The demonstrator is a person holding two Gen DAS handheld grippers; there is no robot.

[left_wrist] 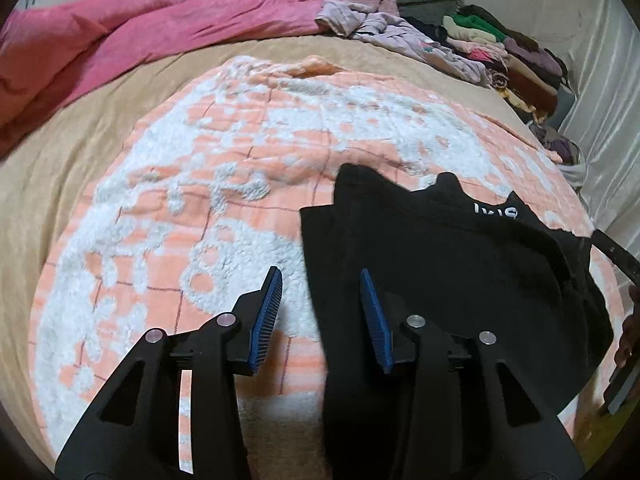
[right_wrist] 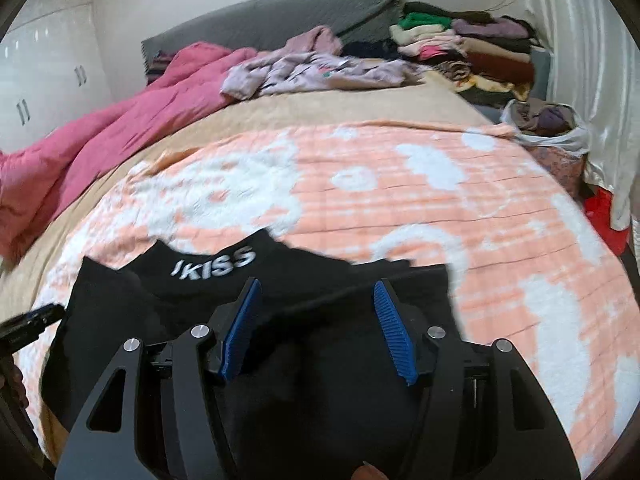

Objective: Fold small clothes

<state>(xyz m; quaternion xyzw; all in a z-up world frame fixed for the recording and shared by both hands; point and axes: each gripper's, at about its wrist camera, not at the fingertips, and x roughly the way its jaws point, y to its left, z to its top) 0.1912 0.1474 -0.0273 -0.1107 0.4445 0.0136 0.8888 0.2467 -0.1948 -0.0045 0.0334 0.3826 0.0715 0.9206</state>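
Black garment under parted right claw, blanket beyond.

From my right camera I read "KISS" in white letters, with a stroke before the K, on the black garment. My left camera shows that lettering upside down and partly hidden

Black garment under parted right hand-held gripper, peach blanket
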